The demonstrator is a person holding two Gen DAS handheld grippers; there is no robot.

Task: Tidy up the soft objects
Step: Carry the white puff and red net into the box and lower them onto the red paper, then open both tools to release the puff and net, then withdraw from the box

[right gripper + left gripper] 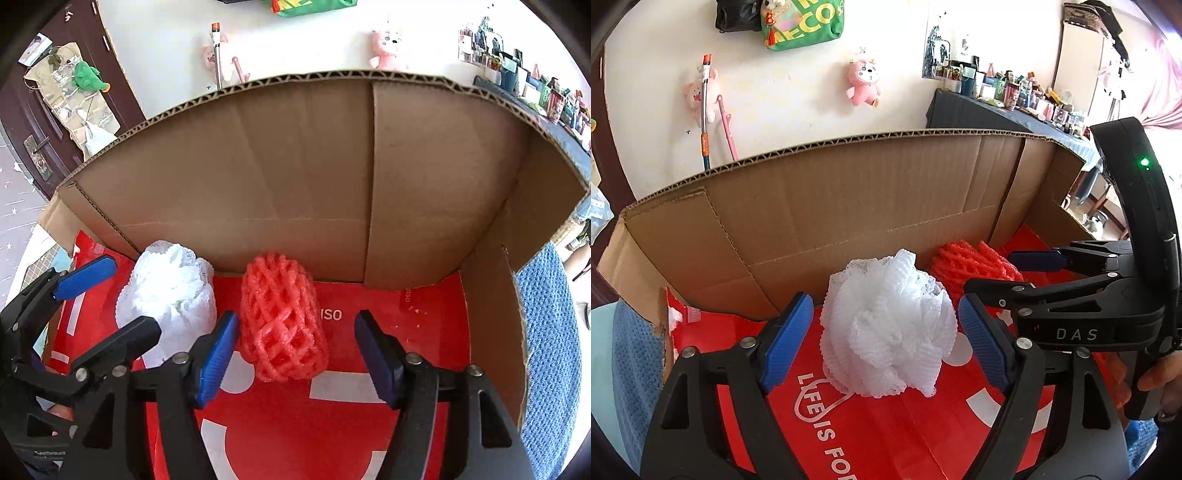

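White mesh bath pouf (886, 325) sits between the blue pads (785, 347) of the left claw (882, 341), whose jaws stand wide; neither pad presses on it, a gap showing on each side. The pouf rests on the red printed sheet (886, 424) that lines the floor of the cardboard box (849, 206), close to the box's back wall, and its thin white cord loop (820, 406) trails forward over the white lettering.

Just beside the pouf, toward the right side of the box, lies the red foam net sleeve (284, 321), also on the red sheet and near the back wall. The right claw (295, 350) is open around it: the left pad (218, 354) is just beside or touching the sleeve's edge, I cannot tell which, while the right pad (373, 354) stands well apart from it. The sleeve lies free on the sheet, tilted, its far end pointing to the back wall.

In the left wrist view a person's fingers (1152, 376) wrap the black handle of the right claw at the right edge.

A blue knitted cloth (550, 343) hangs over the box's right wall. Beyond the box, on the pale wall, hang a pink plush toy (862, 83) and a green bag (801, 24).
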